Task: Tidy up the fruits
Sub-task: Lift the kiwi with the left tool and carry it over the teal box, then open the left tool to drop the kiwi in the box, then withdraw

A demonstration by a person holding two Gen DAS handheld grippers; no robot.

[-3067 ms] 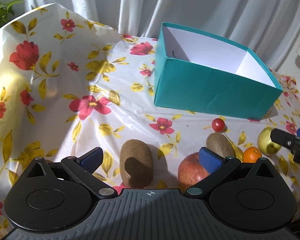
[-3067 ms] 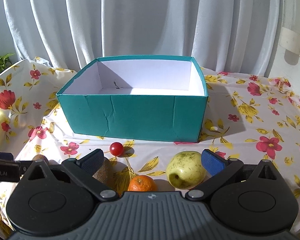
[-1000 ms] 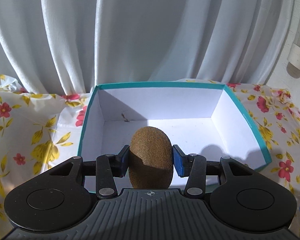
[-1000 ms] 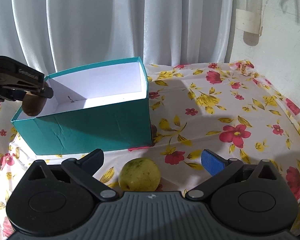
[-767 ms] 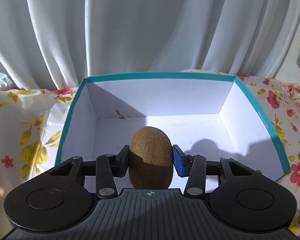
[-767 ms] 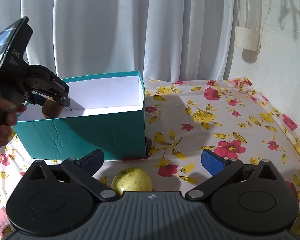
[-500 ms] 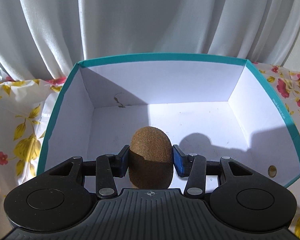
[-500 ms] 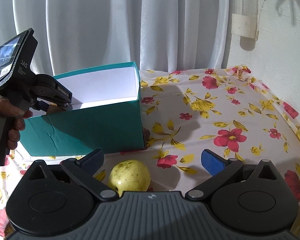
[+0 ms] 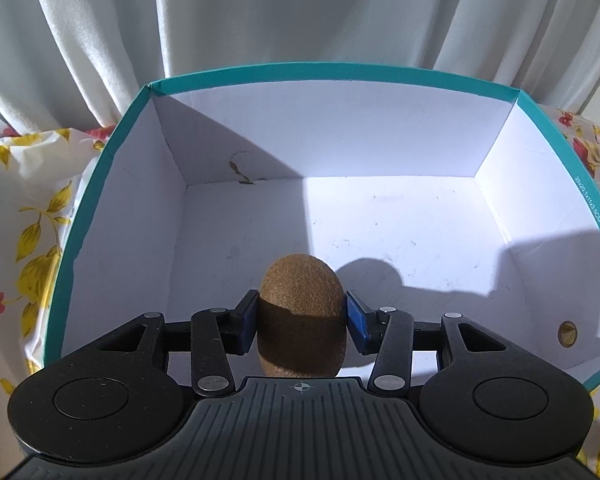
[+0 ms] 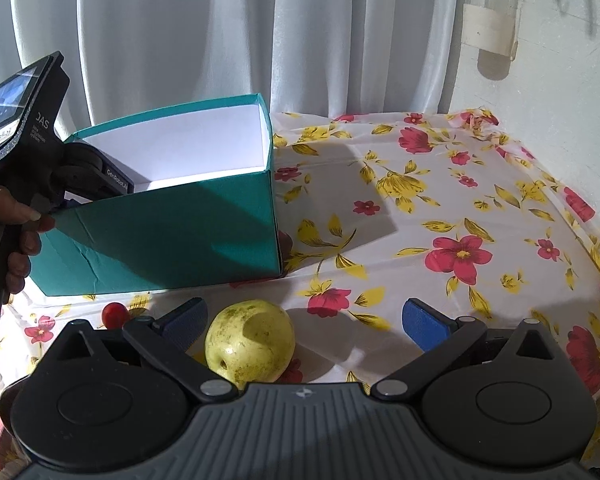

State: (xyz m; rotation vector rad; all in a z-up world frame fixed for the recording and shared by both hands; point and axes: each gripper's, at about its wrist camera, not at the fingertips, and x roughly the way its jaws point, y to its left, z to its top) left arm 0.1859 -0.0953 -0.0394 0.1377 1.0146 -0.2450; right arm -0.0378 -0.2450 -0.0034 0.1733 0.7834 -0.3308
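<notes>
A brown kiwi (image 9: 300, 288) stands upright between the blue pads of my left gripper (image 9: 302, 316), low inside the teal box (image 9: 340, 70) with its white lining. The jaws are opening, but the pads still touch the kiwi's sides. In the right wrist view the teal box (image 10: 160, 236) stands at the left, and a hand (image 10: 16, 240) holds the left gripper's body (image 10: 28, 128) over its near corner, the fingertips hidden by the wall. My right gripper (image 10: 304, 318) hangs open over the table, with a yellow-green fruit (image 10: 250, 342) between its fingers, close to the left one and untouched.
A small red cherry tomato (image 10: 112, 313) lies on the flowered tablecloth (image 10: 440, 208) in front of the box. White curtains hang behind the table, and a wall (image 10: 560, 80) closes the right side. The box floor (image 9: 380, 220) holds nothing but the kiwi's shadow.
The left gripper has sunk forward into the box with the kiwi, so the box walls now fill its view. The right gripper has hardly moved.
</notes>
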